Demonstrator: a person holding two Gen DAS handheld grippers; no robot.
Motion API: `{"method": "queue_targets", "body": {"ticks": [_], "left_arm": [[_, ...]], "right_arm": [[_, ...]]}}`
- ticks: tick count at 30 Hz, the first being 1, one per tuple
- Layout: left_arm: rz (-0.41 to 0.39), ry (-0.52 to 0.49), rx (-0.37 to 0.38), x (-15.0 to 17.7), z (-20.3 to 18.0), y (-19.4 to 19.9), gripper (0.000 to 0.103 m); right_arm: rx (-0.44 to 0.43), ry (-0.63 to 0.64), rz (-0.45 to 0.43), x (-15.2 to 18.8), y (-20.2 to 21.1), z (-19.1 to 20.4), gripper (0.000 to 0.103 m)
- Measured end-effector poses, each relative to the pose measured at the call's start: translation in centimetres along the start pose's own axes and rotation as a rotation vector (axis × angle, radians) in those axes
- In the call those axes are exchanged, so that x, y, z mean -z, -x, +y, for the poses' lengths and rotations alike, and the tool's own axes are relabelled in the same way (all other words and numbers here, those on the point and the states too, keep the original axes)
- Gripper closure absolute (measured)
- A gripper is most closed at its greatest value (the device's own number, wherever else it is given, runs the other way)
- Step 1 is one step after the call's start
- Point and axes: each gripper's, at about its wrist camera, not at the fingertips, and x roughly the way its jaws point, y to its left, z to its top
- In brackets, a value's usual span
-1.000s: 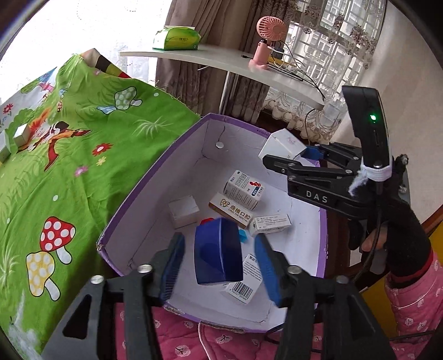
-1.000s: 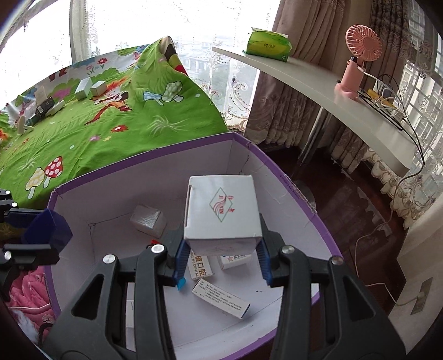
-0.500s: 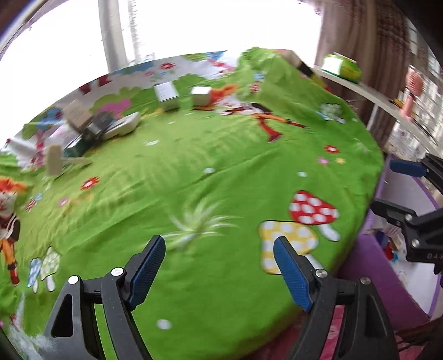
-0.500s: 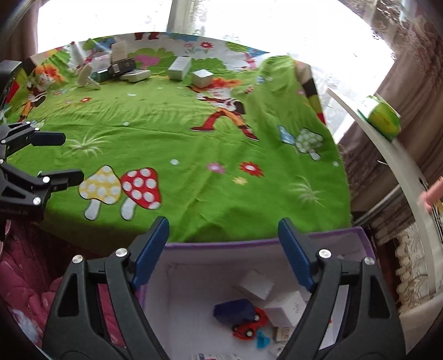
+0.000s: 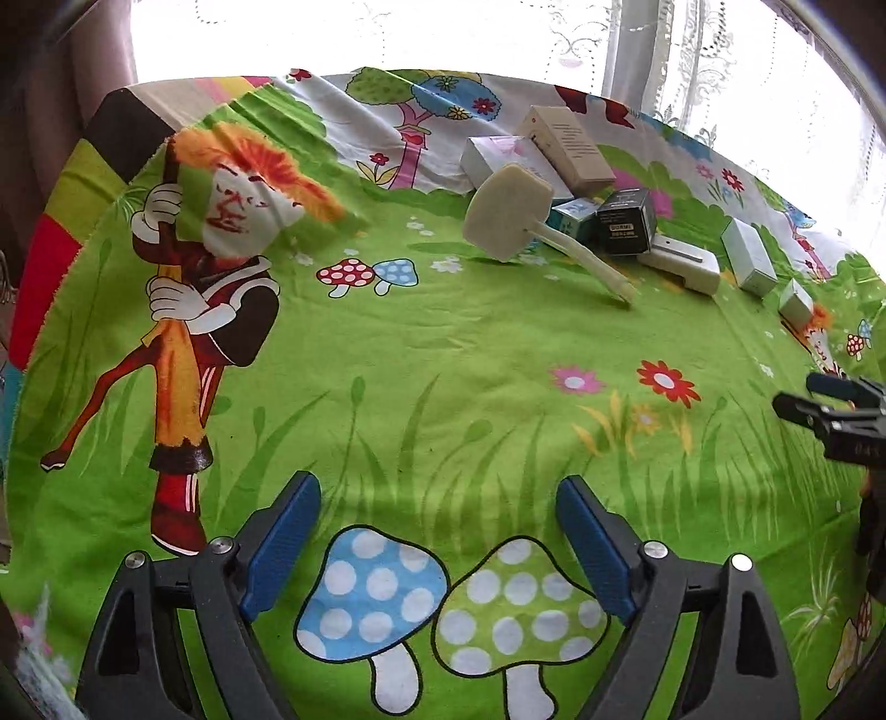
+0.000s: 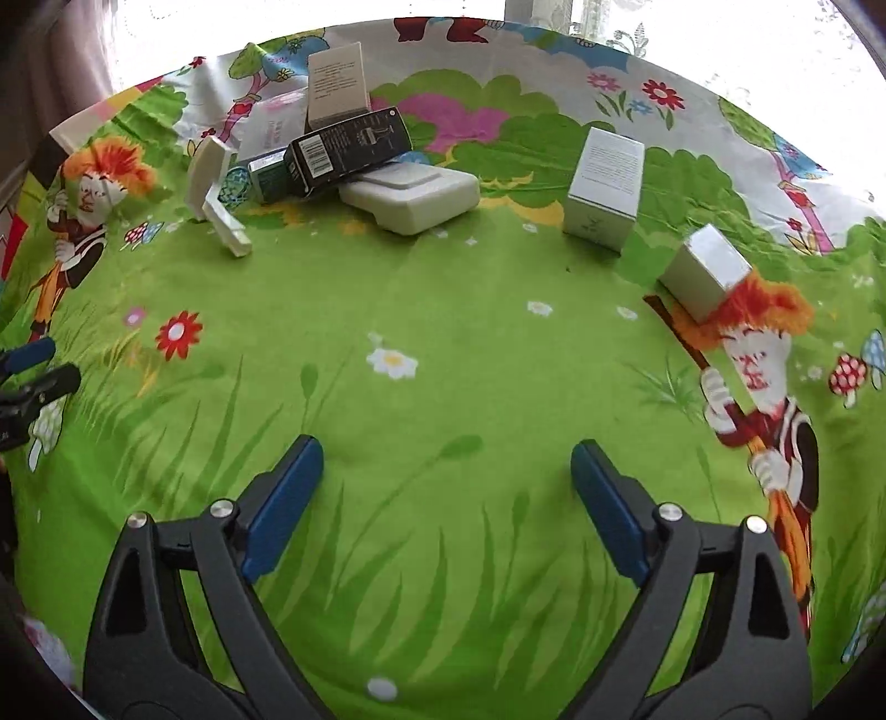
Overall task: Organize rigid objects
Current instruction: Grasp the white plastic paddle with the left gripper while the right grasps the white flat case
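Note:
Several rigid things lie at the far side of the green cartoon cloth point(image 5: 443, 354). A cream paddle-shaped piece point(image 5: 509, 213) leans by a black box point(image 5: 626, 221), a beige box point(image 5: 570, 144) and a flat cream case point(image 5: 681, 263). The right wrist view shows the black box point(image 6: 349, 147), the cream case point(image 6: 412, 196), a tall white box point(image 6: 606, 185) and a small white box point(image 6: 703, 271). My left gripper point(image 5: 437, 498) and right gripper point(image 6: 448, 451) hover above bare cloth, well short of the pile. The jaws of both are opening, with nothing between them.
A bright window with lace curtain point(image 5: 692, 50) runs behind the cloth. A brown curtain point(image 5: 72, 61) hangs at the far left. The right gripper's tips point(image 5: 830, 404) show at the left view's right edge. The left gripper's tips point(image 6: 33, 371) show at the right view's left edge.
A second ago both grippers stood over the purple-rimmed box, the left around a blue box, the right on a white one. Both let go, swung over the cloth and opened wider.

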Motion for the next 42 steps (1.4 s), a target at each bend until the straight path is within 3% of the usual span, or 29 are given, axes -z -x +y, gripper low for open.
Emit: {"method": "queue_targets", "body": {"ticks": [5,7,13,14,16,17,20,22,26,28,33,34,36,37,39,42], "left_arm": [[0.016,-0.009,0.024,-0.3,-0.4,-0.2,0.000],[0.020,-0.013,0.031,-0.4,-0.5,-0.3,0.000],[0.028,-0.027,0.017,-0.4,-0.8,-0.4,0.000],[0.029,-0.028,0.017,-0.4,-0.9,-0.4,0.000],[0.035,-0.034,0.018,-0.5,-0.8,-0.4,0.000],[0.044,-0.038,0.022,-0.6,-0.8,-0.5,0.000],[0.078,-0.018,0.010,-1.4,-0.8,-1.0,0.000],[0.109,0.048,-0.005,-2.5,-1.0,-1.6,0.000],[0.126,0.172,0.038,-6.5,-2.5,-4.1,0.000],[0.112,0.245,0.056,-8.9,-3.5,-5.6,0.000],[0.084,0.369,-0.018,-13.2,-5.2,-9.1,0.001],[0.077,0.361,-0.031,-13.6,-5.5,-9.5,0.005],[0.042,0.299,-0.067,-13.6,-6.0,-9.3,0.047],[0.028,0.265,-0.016,-13.3,-5.9,-9.1,0.084],[0.028,0.246,0.056,-12.2,-5.0,-8.3,0.088],[0.007,0.242,0.086,-9.3,-2.4,-6.0,0.088]], "right_arm": [[-0.016,0.168,-0.004,-6.7,-4.6,0.9,0.002],[-0.005,0.225,-0.002,-9.0,-6.2,1.0,0.001],[-0.132,0.201,0.011,-12.6,-9.6,0.5,0.001],[-0.130,0.208,-0.008,-12.4,-9.5,0.6,0.001],[-0.176,0.235,-0.038,-11.7,-8.4,0.9,0.027],[-0.170,0.227,-0.030,-11.1,-7.7,1.1,0.034],[-0.135,0.276,-0.048,-7.1,-4.4,2.7,0.035],[-0.138,0.240,-0.046,-3.6,-1.9,3.0,0.035],[-0.110,0.158,-0.068,2.3,2.4,3.2,0.035],[-0.082,0.142,-0.076,3.7,3.4,3.6,0.035],[-0.086,0.102,-0.070,3.6,3.4,2.7,0.034],[-0.091,0.098,-0.069,3.2,2.9,2.4,0.034],[-0.091,0.098,-0.070,3.3,3.0,2.4,0.034],[-0.091,0.097,-0.070,3.3,3.1,2.4,0.034],[-0.095,0.094,-0.070,3.2,2.7,2.6,0.033],[-0.094,0.094,-0.070,3.2,2.7,2.6,0.034]]}}
